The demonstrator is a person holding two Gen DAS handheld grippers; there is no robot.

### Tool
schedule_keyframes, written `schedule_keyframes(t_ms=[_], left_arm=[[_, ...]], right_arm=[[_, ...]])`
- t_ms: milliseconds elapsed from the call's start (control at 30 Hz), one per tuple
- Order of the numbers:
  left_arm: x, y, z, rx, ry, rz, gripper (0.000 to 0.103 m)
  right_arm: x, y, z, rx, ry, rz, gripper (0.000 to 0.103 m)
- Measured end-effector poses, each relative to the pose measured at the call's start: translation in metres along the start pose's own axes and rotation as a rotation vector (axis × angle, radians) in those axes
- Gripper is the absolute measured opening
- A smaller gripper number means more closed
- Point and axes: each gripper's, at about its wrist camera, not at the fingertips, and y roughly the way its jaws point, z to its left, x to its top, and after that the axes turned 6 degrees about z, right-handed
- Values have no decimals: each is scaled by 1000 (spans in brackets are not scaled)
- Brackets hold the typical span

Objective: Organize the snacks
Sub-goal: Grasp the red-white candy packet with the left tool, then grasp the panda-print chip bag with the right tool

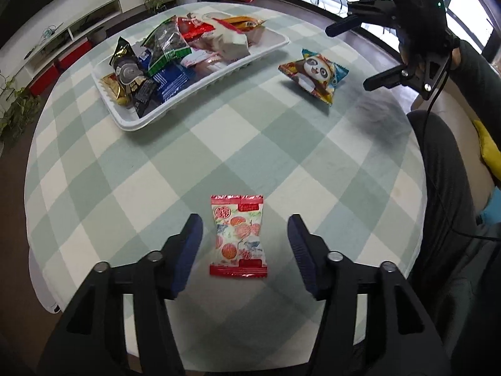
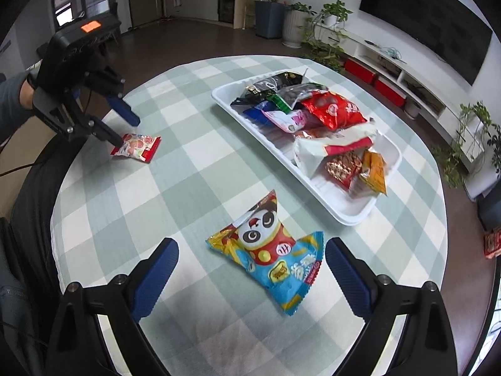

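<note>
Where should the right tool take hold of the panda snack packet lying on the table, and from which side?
Across the puffed middle of the panda snack packet, coming down from above. It lies flat on the checked tablecloth between the open fingers of the right tool, crimped ends outward.

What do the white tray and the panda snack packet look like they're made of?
White tray: likely thin moulded plastic or foam, smooth semi-matte, with a rolled rim and ribbed floor. Panda snack packet: glossy printed plastic film, judging by its sheen, creases and crimped edges.
</note>
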Motion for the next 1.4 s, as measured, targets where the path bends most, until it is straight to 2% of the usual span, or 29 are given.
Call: schedule_keyframes(t_ms=[167, 233, 400, 667, 833, 967, 1100, 1333, 1400], left_arm=[[-13, 20, 5, 9, -22, 72, 55], [-12, 26, 4, 8, -23, 85, 37], [-7, 32, -1, 35, -9, 108, 33], [-11, 27, 4, 20, -65, 55, 32], [-13, 20, 5, -53, -113, 9, 32], [-11, 14, 8, -107, -151, -41, 32], [-10, 17, 6, -127, -160, -53, 32], [-10, 24, 2, -161, -164, -52, 32], [-10, 25, 3, -172, -168, -55, 32]], right_arm=[[3, 10, 2, 16, -40, 32, 97], [5, 13, 3, 9, -74, 52, 96], [6, 16, -2, 5, -95, 70, 91], [3, 21, -7, 40, -119, 88, 86], [3, 27, -10, 56, -146, 118, 86], [7, 33, -7, 32, -203, 143, 86], [17, 37, -6, 42, -232, 147, 86], [20, 66, -9, 48, -278, 264, 85], [18, 72, -12, 55, -277, 296, 77]])
